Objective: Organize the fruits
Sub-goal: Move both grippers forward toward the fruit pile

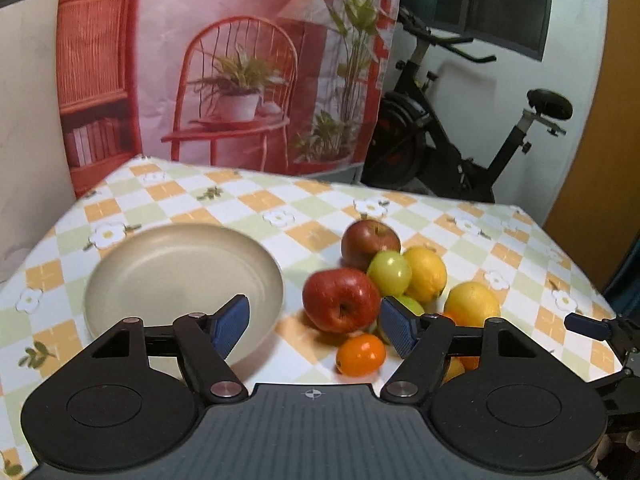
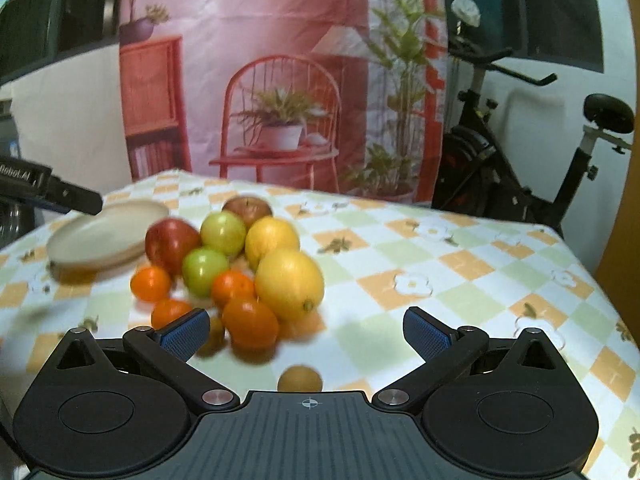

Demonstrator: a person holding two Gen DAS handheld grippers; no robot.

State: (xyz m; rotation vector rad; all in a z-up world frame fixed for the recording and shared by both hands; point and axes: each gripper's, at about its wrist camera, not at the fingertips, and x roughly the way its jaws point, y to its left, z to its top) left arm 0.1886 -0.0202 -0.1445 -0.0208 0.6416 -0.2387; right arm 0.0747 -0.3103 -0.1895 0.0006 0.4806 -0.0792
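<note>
Two sets of fingers are standing open, gripping nothing. Left gripper (image 1: 314, 326) is sitting half-wide, plate (image 1: 132, 308) at ten o'clock, nearest red apple (image 1: 340, 300) at one o'clock just ahead. Right gripper (image 2: 306, 330) is gaping wide, fruit pile at eleven o'clock. Counting: two red apples, two green apples, two lemons (image 2: 289, 283), four oranges visible.

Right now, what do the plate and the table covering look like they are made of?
Plate: probably glazed ceramic or melamine; smooth beige surface with a soft sheen. Table covering: likely wipeable vinyl or oilcloth; printed checks and flowers, lying flat with slight gloss. Neither is certain.
</note>
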